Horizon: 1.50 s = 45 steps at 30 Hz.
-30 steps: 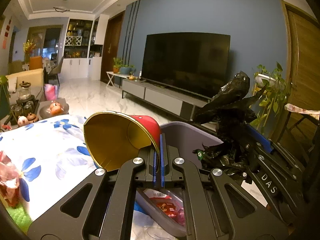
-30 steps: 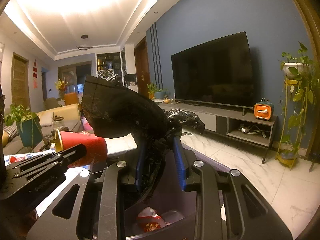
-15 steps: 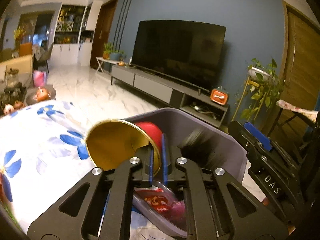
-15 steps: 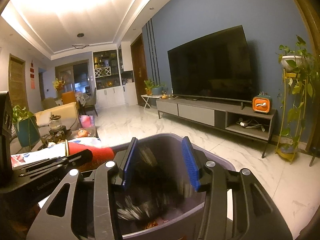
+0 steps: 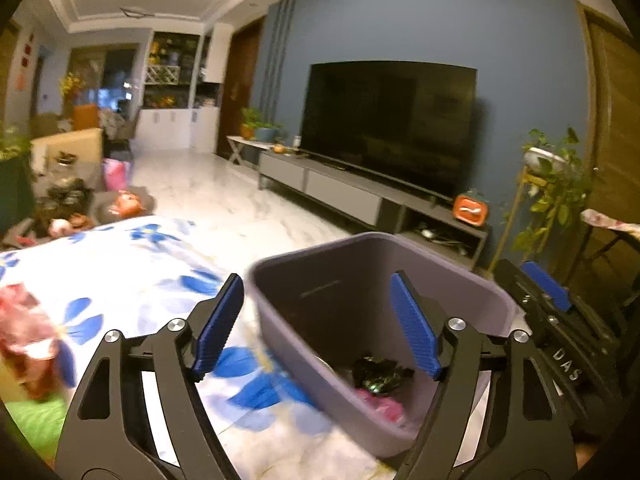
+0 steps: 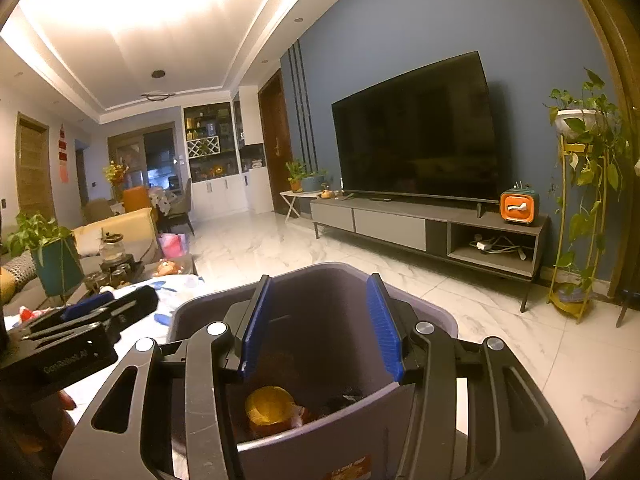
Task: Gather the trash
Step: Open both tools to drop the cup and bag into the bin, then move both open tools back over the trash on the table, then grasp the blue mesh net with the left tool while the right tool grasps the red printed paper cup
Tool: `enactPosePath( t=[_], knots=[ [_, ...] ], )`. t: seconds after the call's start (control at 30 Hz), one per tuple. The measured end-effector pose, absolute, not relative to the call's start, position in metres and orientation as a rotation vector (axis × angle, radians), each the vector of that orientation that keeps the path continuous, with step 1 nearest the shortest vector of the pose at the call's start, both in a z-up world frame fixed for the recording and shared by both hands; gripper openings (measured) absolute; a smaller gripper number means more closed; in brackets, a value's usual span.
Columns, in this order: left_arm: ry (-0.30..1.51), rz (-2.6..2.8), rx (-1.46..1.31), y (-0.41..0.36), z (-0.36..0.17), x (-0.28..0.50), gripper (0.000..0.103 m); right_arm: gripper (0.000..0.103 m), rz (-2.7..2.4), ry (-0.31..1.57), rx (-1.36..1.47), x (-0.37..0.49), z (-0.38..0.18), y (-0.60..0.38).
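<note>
A grey trash bin (image 5: 460, 280) stands by the flowered tablecloth (image 5: 120, 272). My left gripper (image 5: 316, 280) hovers over the bin's near left rim, its jaws opening with nothing between them. My right gripper (image 6: 320, 280) hangs over the bin (image 6: 312, 266), its jaws also opening and empty. Inside the bin lie a gold-lined red cup (image 6: 270, 404), a crumpled black bag (image 5: 380, 372) and a pink-red wrapper (image 5: 380, 404). The right gripper's blue pad (image 5: 544, 288) shows at the right of the left wrist view. A red snack packet (image 5: 28, 340) lies on the cloth at far left.
A large TV (image 6: 416, 128) on a low grey stand (image 6: 432, 224) lines the blue wall. A tall plant stand (image 6: 576, 200) is at right. A tea table (image 6: 120, 264) and sofa sit at left, with marble floor (image 6: 500, 344) beyond the bin.
The left gripper opened and the red cup dropped into the bin. The right gripper opened and the black bag fell in. The left wrist view has swung left.
</note>
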<state>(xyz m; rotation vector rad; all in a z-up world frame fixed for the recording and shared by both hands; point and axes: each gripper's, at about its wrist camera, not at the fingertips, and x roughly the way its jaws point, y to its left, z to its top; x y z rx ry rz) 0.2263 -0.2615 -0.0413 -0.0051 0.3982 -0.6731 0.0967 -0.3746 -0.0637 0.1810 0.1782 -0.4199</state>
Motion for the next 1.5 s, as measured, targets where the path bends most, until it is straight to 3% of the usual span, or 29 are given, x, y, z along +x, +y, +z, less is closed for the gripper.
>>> enactPosePath(
  t=[0.53, 1.0, 1.37, 1.5],
  knots=[
    [0.362, -0.305, -0.011, -0.133, -0.032, 0.163, 0.080, 0.053, -0.278, 0.165, 0.142, 0.068, -0.050, -0.308],
    [0.435, 0.060, -0.116, 0.023, -0.062, 0.090, 0.080, 0.055, -0.024, 0.240, 0.096, 0.068, -0.063, -0.210],
    [0.422, 0.175, -0.250, 0.109, -0.062, 0.082, 0.080, 0.055, 0.128, 0.294, 0.039, 0.070, -0.078, -0.140],
    [0.423, 0.173, -0.265, 0.113, -0.062, 0.091, 0.064, 0.055, 0.155, 0.311, 0.030, 0.073, -0.081, -0.129]
  ],
)
